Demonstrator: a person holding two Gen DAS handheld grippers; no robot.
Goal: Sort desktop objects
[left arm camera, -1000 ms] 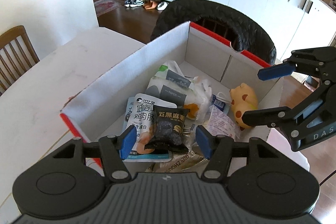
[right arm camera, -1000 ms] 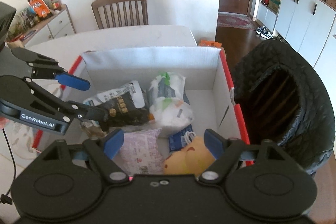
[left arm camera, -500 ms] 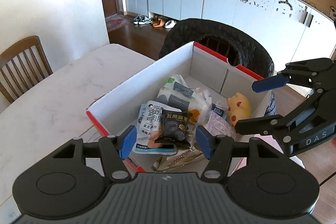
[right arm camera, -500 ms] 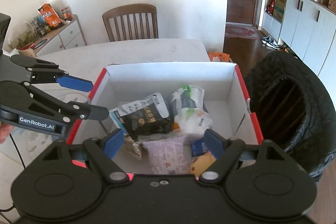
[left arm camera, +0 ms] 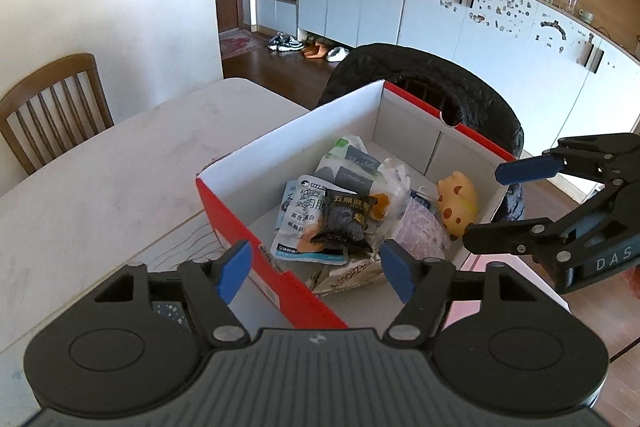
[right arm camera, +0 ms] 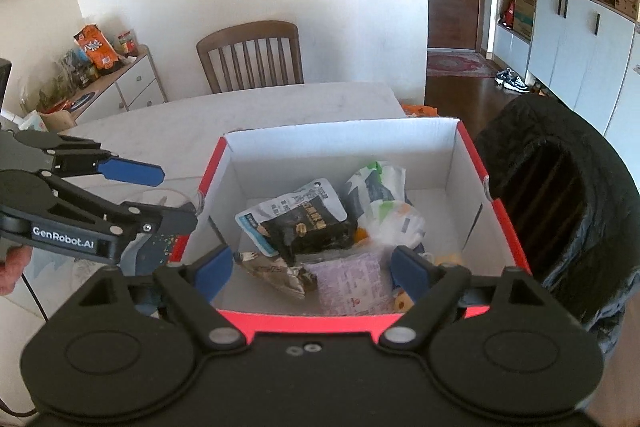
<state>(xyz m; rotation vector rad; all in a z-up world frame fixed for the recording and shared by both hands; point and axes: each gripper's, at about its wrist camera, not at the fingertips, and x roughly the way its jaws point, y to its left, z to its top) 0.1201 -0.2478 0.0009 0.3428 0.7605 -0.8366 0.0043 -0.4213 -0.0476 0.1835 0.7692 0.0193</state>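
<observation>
A cardboard box point(left arm camera: 288, 131), red outside and white inside, stands on the table. In it lie a black snack packet point(left arm camera: 346, 223), a white-and-blue packet point(left arm camera: 298, 211), a white tissue bag point(left arm camera: 352, 163), a lilac packet point(left arm camera: 420, 231) and a yellow toy pig point(left arm camera: 456, 207). My left gripper point(left arm camera: 316, 269) hovers over the box's near left corner, its jaws opening with nothing between them. My right gripper point(right arm camera: 312, 269) hangs above the near rim of the box point(right arm camera: 340, 143), jaws opening, empty. Each gripper shows in the other's view: right gripper point(left arm camera: 484, 205), left gripper point(right arm camera: 176, 197).
A chair draped in a black jacket point(right arm camera: 560, 195) stands close beside the box. A wooden chair point(right arm camera: 250, 59) is at the table's far side. The pale table point(left arm camera: 100, 179) stretches left of the box. A sideboard point(right arm camera: 132, 83) holds snack bags. A hand point(right arm camera: 12, 267) holds the left gripper.
Both grippers have drawn back and up from the box, which now looks smaller and farther. The left jaws have spread wider. The packets in the box have not moved.
</observation>
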